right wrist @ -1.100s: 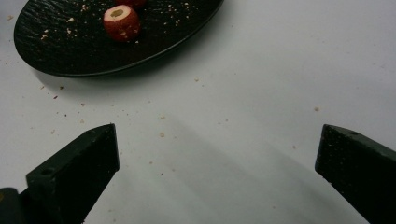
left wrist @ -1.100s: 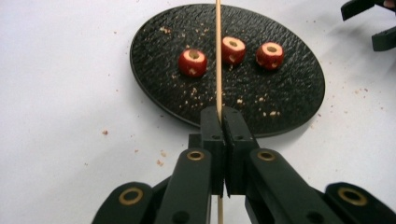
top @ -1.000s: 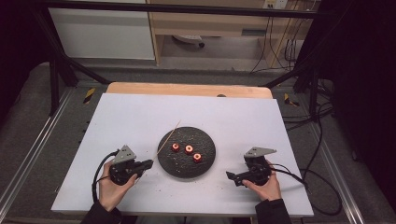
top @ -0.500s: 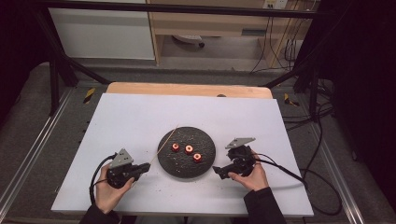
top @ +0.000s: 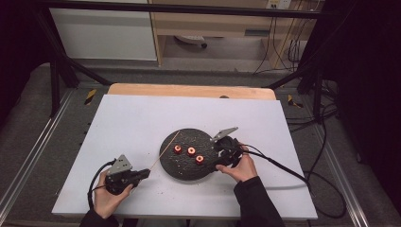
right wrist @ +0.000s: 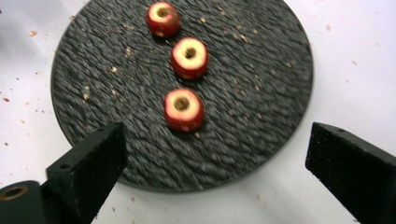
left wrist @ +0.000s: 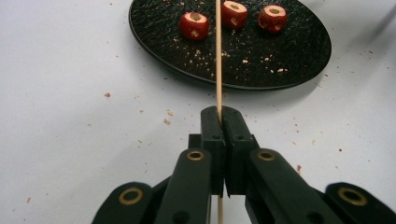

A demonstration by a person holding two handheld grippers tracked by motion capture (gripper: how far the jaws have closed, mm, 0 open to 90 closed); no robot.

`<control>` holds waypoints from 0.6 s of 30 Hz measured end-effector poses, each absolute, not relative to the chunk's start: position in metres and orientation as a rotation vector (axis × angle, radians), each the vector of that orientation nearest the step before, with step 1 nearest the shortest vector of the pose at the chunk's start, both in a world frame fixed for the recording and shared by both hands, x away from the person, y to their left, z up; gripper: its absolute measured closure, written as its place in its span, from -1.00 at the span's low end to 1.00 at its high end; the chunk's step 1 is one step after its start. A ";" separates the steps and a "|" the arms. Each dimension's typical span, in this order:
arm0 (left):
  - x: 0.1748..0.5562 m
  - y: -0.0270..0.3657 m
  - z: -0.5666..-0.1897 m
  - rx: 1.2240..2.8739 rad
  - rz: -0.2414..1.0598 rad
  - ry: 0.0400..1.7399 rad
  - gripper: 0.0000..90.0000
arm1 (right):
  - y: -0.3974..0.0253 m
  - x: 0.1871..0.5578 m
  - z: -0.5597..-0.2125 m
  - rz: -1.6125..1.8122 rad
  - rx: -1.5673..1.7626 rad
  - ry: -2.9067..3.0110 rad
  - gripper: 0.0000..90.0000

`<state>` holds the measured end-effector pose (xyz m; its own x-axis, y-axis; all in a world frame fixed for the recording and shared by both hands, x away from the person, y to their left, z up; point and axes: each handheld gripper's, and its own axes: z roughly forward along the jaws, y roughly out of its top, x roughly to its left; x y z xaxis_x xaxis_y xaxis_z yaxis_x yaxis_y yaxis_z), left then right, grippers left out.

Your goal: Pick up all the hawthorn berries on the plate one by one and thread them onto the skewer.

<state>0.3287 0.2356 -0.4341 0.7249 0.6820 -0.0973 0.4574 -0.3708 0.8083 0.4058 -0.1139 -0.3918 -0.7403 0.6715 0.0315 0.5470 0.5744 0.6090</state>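
Note:
A round black plate lies mid-table with three red cored fruit pieces in a row on it. My left gripper rests on the table left of the plate, shut on the near end of a thin wooden skewer that slants up over the plate's left rim. In the left gripper view the jaws pinch the skewer, which points at the fruit pieces. My right gripper hovers at the plate's right edge, open. Its jaws spread wide, and the nearest fruit piece lies just beyond them.
The plate sits on a white sheet strewn with small crumbs, over a wooden table. A cable trails right from the right gripper. Metal frame rails run along both sides of the table.
My right gripper has moved left and forward from the table's right side to the plate's right edge. The left gripper holds the skewer in nearly the same place.

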 end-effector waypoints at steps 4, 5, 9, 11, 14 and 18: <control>0.328 0.236 -0.436 2.037 0.314 0.861 0.96 | -0.102 0.414 -0.390 0.870 0.993 2.648 -0.77; 0.328 0.236 -0.436 2.039 0.312 0.858 0.96 | -0.099 0.416 -0.390 0.865 0.992 2.661 -0.74; 0.328 0.235 -0.438 2.046 0.306 0.853 0.96 | -0.089 0.424 -0.392 0.824 0.970 2.711 -0.64; 0.329 0.235 -0.438 2.047 0.305 0.855 0.96 | -0.086 0.427 -0.394 0.808 0.968 2.734 -0.59; 0.328 0.235 -0.438 2.049 0.304 0.853 0.96 | -0.081 0.433 -0.395 0.750 0.958 2.771 -0.52; 0.329 0.236 -0.438 2.053 0.301 0.853 0.96 | -0.075 0.438 -0.396 0.687 0.919 2.807 -0.40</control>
